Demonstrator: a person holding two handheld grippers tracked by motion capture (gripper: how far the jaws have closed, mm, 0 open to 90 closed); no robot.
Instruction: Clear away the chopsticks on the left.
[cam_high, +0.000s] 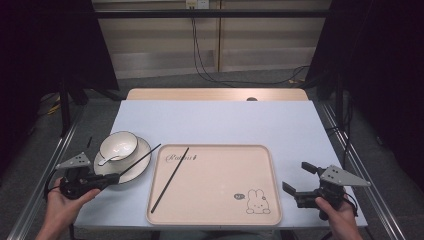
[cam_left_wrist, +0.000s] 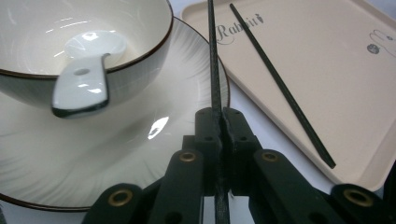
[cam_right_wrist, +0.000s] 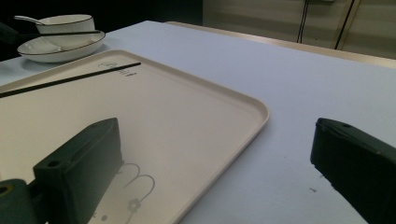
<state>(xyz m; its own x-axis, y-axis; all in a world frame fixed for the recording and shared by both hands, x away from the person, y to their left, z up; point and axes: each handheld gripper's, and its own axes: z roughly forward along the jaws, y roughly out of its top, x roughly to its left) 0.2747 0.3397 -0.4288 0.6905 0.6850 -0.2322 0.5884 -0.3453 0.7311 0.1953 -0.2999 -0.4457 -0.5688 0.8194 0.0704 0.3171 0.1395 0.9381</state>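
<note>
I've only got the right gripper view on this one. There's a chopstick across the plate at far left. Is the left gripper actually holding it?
Observer: Yes. The left gripper is shut on that chopstick close to its near end, above the plate.
Operator: What about the spoon, how does it sit?
Observer: The spoon lies in the bowl, with its handle sticking out over the rim toward the left gripper.
Operator: And the one on the tray?
Observer: The other chopstick lies diagonally in the left half of the tray, running from the lettering down toward the near-left corner.
</note>
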